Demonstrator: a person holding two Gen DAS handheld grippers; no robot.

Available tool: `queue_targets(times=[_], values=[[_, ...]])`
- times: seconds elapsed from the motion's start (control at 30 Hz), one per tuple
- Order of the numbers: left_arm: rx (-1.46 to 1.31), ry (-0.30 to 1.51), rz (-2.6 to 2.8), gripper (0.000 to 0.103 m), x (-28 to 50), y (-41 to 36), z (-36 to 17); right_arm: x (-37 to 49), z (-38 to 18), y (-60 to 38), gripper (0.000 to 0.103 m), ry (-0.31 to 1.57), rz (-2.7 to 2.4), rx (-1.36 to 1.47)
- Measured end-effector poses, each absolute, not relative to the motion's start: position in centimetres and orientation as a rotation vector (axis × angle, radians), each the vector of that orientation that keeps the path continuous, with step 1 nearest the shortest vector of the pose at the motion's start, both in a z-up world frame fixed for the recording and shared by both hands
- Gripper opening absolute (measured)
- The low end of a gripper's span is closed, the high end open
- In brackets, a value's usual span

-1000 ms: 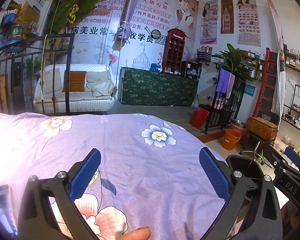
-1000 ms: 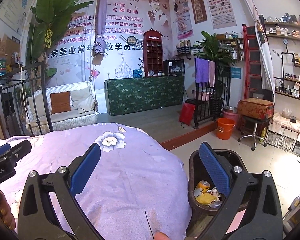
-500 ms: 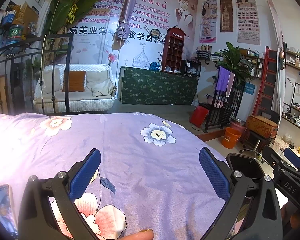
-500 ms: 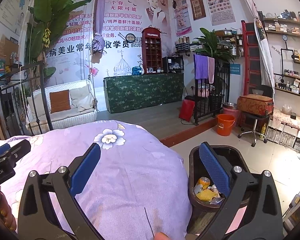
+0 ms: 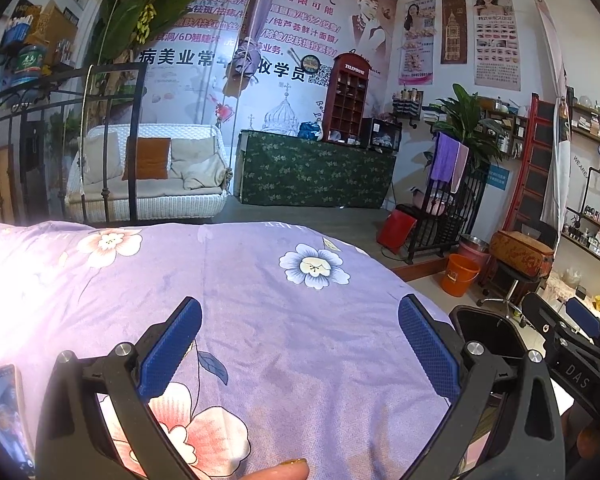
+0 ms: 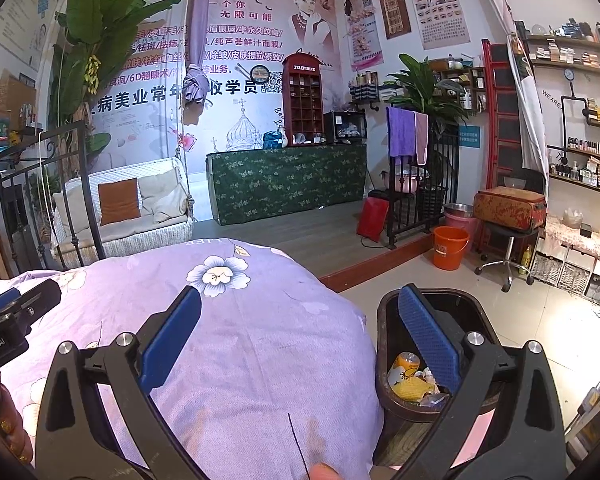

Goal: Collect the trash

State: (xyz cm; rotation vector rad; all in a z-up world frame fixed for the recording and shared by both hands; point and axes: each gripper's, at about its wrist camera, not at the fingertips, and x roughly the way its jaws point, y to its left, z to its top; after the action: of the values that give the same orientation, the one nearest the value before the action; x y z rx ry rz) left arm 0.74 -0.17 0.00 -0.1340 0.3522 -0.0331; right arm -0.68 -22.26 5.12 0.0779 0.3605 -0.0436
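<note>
Gaping wide with nothing between their blue pads, the jaws of the left gripper point(image 5: 300, 346) hang over the lilac floral bedspread point(image 5: 260, 300). The right gripper point(image 6: 300, 338) has its jaws just as far apart and just as empty, its left pad over the bedspread's edge and its right pad in front of the dark trash bin point(image 6: 476, 308).

The bin stands on the floor just beside the bed, at about 4 o'clock in the right wrist view. Inside it lie a yellow can point(image 6: 405, 365), a crumpled yellow wrapper point(image 6: 412, 389) and some pale scraps. In the left wrist view the bin's rim shows at 4 o'clock, with the right gripper beyond it.

A phone point(image 5: 6, 404) lies on the bedspread at 8 o'clock in the left view. An orange bucket point(image 6: 450, 247) stands on the floor farther out, at 2 o'clock.

Against half a second ago, both grippers sit almost exactly where they were, and the jaws' spread is unchanged.
</note>
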Motion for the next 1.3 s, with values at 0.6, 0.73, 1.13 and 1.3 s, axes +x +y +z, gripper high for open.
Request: queue_targets(times=[0.6, 0.73, 1.13, 1.3], values=[[-0.141, 0.363, -0.039, 0.097, 0.76, 0.10, -0.36, -0.59, 5.15, -22.59, 0.097, 0.363, -0.044, 0.079], [-0.141, 0.363, -0.040, 0.097, 0.76, 0.08, -0.34, -0.57, 4.99, -22.56, 0.097, 0.367, -0.044, 0.079], [-0.143, 0.368, -0.041, 0.097, 0.70, -0.03, -0.41, -0.58, 4.93, -22.63, 0.097, 0.369, -0.044, 0.080], [-0.143, 0.368, -0.041, 0.097, 0.82, -0.12, -0.39, -0.62, 4.94, -22.70, 0.097, 0.369, -0.043, 0.081]])
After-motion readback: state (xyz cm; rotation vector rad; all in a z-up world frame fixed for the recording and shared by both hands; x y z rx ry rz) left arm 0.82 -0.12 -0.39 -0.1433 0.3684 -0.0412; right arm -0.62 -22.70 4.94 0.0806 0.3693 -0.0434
